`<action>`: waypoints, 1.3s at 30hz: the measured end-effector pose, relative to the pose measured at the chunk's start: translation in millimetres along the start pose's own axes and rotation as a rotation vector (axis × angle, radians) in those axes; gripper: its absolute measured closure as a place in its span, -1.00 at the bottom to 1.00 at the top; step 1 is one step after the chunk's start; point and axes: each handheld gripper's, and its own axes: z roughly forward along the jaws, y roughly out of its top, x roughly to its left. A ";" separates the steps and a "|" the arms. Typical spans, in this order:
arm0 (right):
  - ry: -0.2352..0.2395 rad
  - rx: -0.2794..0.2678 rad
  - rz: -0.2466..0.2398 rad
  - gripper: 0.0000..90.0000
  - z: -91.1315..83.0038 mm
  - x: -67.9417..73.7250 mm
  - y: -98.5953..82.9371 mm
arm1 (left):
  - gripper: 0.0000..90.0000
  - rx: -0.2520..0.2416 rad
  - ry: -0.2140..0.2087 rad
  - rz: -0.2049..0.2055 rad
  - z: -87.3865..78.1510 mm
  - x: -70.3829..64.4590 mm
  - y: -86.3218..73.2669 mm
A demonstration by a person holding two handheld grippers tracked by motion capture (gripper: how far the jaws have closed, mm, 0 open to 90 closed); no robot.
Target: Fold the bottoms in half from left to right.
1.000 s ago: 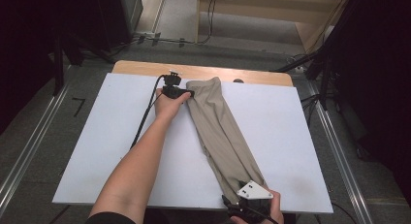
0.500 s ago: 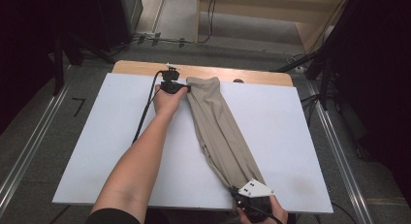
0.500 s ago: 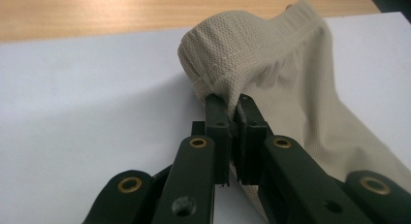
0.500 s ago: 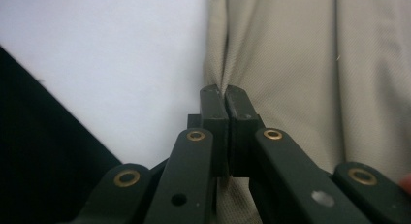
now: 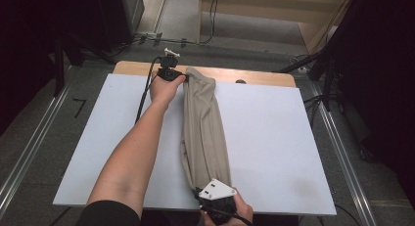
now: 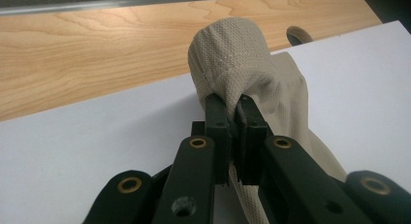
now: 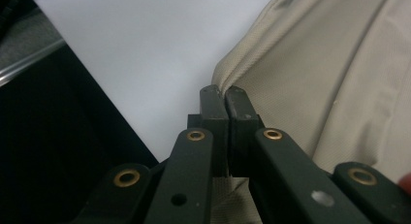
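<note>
Evidently the beige cloth (image 5: 204, 130) is stretched lengthwise for folding; the left gripper (image 6: 231, 105) pinches its far end, the right gripper (image 7: 226, 100) clamps its near end, keeping it taut over the white board (image 5: 284, 138).

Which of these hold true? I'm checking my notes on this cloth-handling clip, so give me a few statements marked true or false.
1. The left hand-held gripper is shut on the beige cloth. True.
2. The right hand-held gripper hangs open above the cloth. False: its jaws are shut on the cloth's near end.
3. The cloth lies stretched lengthwise on the white board. True.
4. The cloth is dark blue. False: it is beige.
</note>
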 end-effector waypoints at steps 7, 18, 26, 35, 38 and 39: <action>0.020 -0.015 0.013 0.92 14.5 16.4 20.6 | 0.93 0.020 -0.008 0.002 3.0 12.4 -2.9; 0.072 -0.115 -0.003 -0.58 -18.5 -21.7 2.4 | -0.55 -0.136 -0.237 0.034 -43.8 9.0 -41.1; 0.059 -0.149 0.120 -0.71 -40.4 -79.8 -17.5 | -0.67 -0.221 -0.311 0.151 -107.2 -16.5 -121.5; 0.033 -0.104 0.087 -0.82 -35.9 -68.1 -32.8 | -0.68 -0.195 -0.397 0.216 -144.2 -64.4 -245.6; 0.057 -0.088 0.096 -0.42 -34.1 -60.9 -40.4 | -0.67 -0.143 -0.386 0.228 -149.4 -76.0 -275.5; 0.065 -0.080 0.093 -0.17 -33.2 -57.9 -42.7 | -0.65 -0.123 -0.363 0.235 -152.7 -80.4 -280.9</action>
